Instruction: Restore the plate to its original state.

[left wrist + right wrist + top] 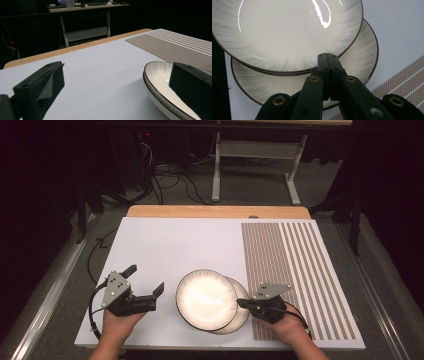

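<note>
While both hands rest low at the near edge of the table, the scene reads as follows.

Upper plate: a round, glossy white ceramic plate with grey brushed streaks and a thin dark rim (206,299) lies on top of a second plate, shifted toward the person's left, near the front of the white sheet.

Lower plate: a matching white ceramic plate with a dark rim (242,312) sits flat under the first, and its right part sticks out as a crescent; in the right gripper view (362,57) the same crescent shows past the upper plate (287,32).

Right gripper: the black two-jaw right gripper (241,303) lies at the right edge of the stack, its jaws pressed together with no gap; in its own view (328,60) the tips sit over the lower plate's exposed rim, right at the upper plate's edge. Whether they touch either plate I cannot tell.

Left gripper: the black two-jaw left gripper (145,279) sits left of the plates, apart from them, its jaws spread wide with nothing between; in its own view the plate stack (160,82) lies beside one jaw.

Surface: a white sheet (170,245) covers the wooden table (215,211), and a brown-and-white striped mat (300,265) lies on its right part, just beside the plates.
</note>
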